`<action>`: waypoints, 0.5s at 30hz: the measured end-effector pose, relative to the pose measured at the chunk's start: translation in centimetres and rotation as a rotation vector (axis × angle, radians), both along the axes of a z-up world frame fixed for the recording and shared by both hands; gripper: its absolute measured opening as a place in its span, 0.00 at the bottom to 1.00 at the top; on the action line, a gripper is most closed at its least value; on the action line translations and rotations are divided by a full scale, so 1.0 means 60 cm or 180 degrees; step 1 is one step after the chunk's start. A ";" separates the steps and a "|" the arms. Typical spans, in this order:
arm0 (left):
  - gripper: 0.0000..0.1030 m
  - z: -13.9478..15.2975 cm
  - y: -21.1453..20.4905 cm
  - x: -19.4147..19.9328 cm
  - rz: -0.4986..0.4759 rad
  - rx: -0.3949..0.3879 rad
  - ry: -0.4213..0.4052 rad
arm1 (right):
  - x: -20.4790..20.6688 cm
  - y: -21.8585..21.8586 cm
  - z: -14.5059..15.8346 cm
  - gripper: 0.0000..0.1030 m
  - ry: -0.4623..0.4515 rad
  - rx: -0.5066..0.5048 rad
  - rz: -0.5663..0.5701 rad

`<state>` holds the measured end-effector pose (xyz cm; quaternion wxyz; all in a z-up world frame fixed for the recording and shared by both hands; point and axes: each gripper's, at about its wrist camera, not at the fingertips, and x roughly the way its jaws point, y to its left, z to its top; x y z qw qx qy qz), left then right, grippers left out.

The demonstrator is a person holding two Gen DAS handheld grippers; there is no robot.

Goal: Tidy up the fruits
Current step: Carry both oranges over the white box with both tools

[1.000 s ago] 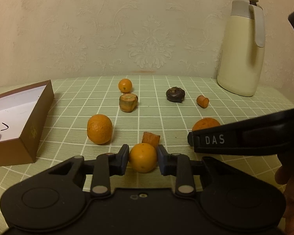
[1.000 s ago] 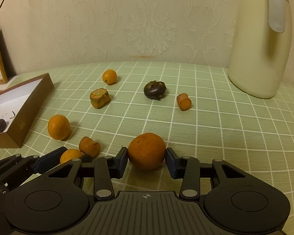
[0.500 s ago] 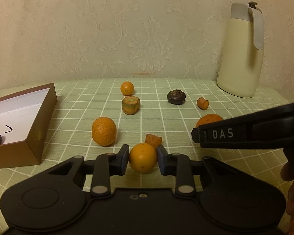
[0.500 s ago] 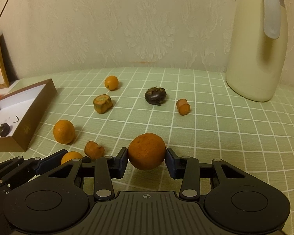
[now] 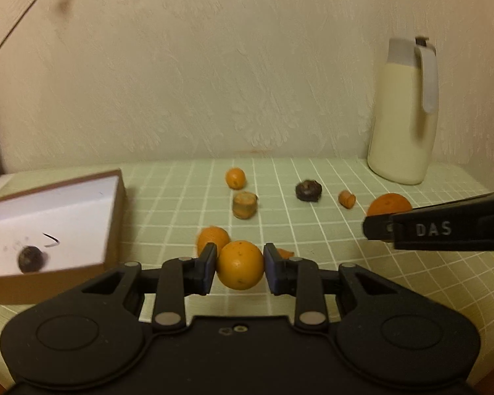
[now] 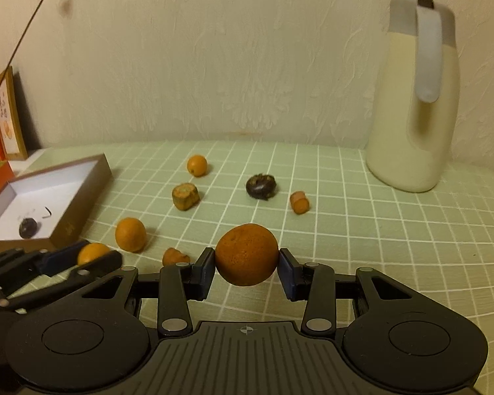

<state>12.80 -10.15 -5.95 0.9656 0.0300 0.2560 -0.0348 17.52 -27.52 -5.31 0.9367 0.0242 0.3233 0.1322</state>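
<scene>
Gripping a small orange [image 5: 240, 265] between its pads, the left gripper [image 5: 240, 268] points level toward the wall, raised off the table [image 5: 329, 230]. The right gripper [image 6: 247, 265] lies level beside it, clamped on a darker orange [image 6: 246, 254], also lifted. Left of and beyond the left gripper sits the box [image 5: 115, 217], a dark fruit [image 5: 32, 258] inside. Ahead of both grippers, loose fruit lies scattered; a jug [image 6: 411, 105] stands far right.

orange chunk [image 5: 284, 252] mostly hidden behind left tongs [image 5: 240, 268].
</scene>
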 end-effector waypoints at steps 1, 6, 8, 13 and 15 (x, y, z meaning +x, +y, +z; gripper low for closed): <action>0.20 0.005 0.004 -0.003 0.0007 0.0012 -0.0018 | -0.002 0.000 0.003 0.40 -0.0011 0.0005 0.0001; 0.20 0.023 0.030 -0.019 0.0042 0.0067 -0.0079 | -0.021 0.011 0.018 0.40 -0.0057 -0.0003 0.0070; 0.20 0.029 0.042 -0.027 0.0067 0.0074 -0.0095 | -0.029 0.020 0.024 0.40 -0.0080 0.0005 0.0110; 0.20 0.049 0.072 -0.042 0.0122 0.0080 -0.0158 | -0.043 0.047 0.046 0.40 -0.0191 0.0013 0.0247; 0.21 0.057 0.086 -0.050 0.0148 0.0075 -0.0193 | -0.052 0.058 0.052 0.40 -0.0221 0.0013 0.0320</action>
